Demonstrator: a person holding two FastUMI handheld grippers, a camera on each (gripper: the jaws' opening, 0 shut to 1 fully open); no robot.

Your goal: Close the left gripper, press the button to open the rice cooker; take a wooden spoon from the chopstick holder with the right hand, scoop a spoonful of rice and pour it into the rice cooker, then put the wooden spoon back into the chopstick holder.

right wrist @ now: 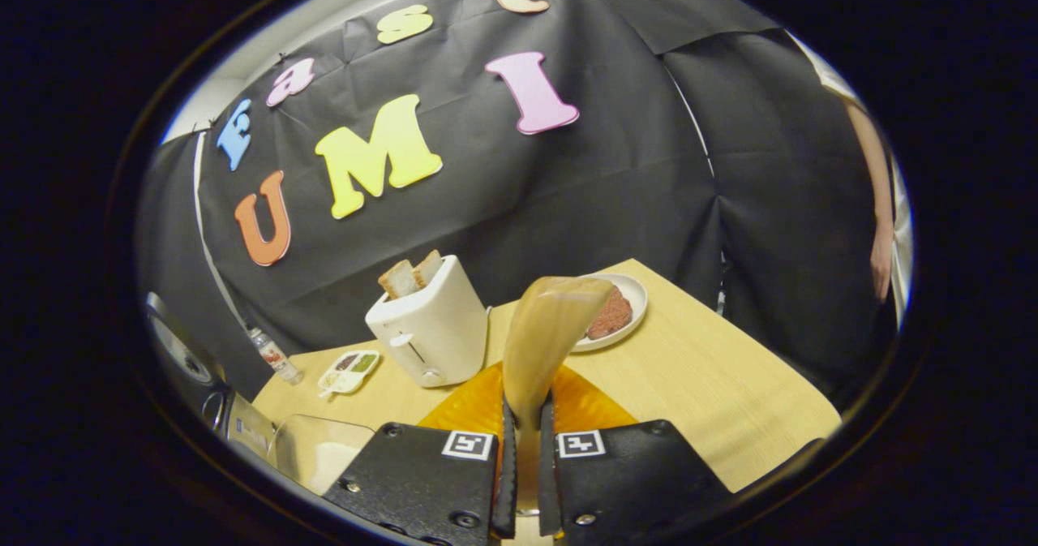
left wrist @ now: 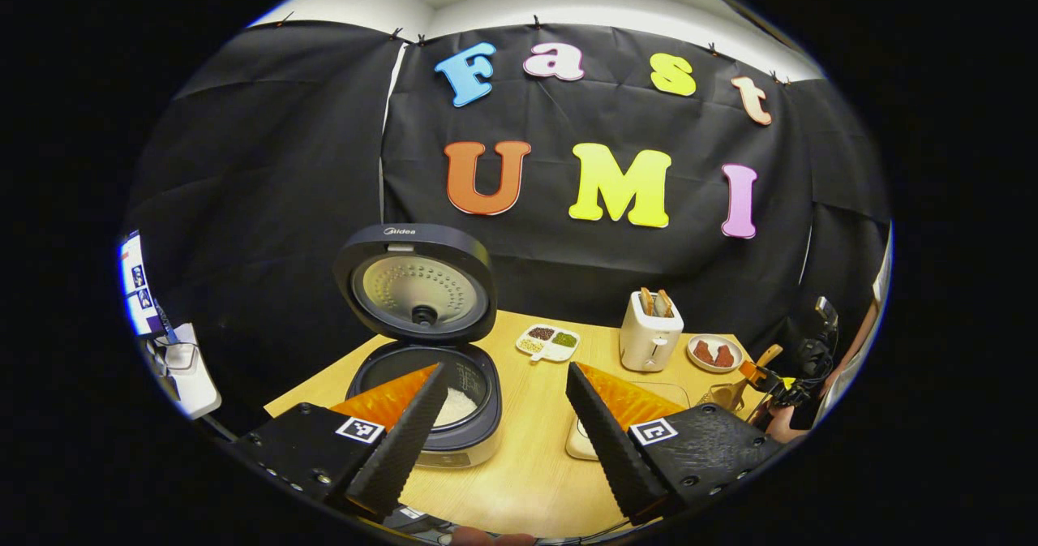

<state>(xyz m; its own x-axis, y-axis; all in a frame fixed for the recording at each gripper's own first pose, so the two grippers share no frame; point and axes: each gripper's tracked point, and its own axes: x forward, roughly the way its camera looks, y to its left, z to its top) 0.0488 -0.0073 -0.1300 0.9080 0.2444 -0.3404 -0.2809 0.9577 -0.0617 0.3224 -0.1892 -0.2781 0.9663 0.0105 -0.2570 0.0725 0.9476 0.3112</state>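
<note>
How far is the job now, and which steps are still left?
Done: the dark round rice cooker stands with its lid up, white rice in the pot. In hand: the right tool is shut on the pale wooden spoon, bowl up near the white toaster. The left tool is open. Whether a spoonful was already poured is unclear; returning the spoon is left.

Table (left wrist: 527, 465): pale wood-grain top, smooth, matt. Rice cooker (left wrist: 422, 343): dark glossy plastic shell; inner lid of dull metal, dimpled. Toaster (right wrist: 434, 327): white plastic, smooth, slight sheen. Wooden spoon (right wrist: 547, 335): light wood, smooth, satin. Plate (right wrist: 632, 303): white, glazed. Clear container (right wrist: 312, 449): transparent plastic. Booth wall (left wrist: 243, 165): black cloth, matt, creased.
</note>
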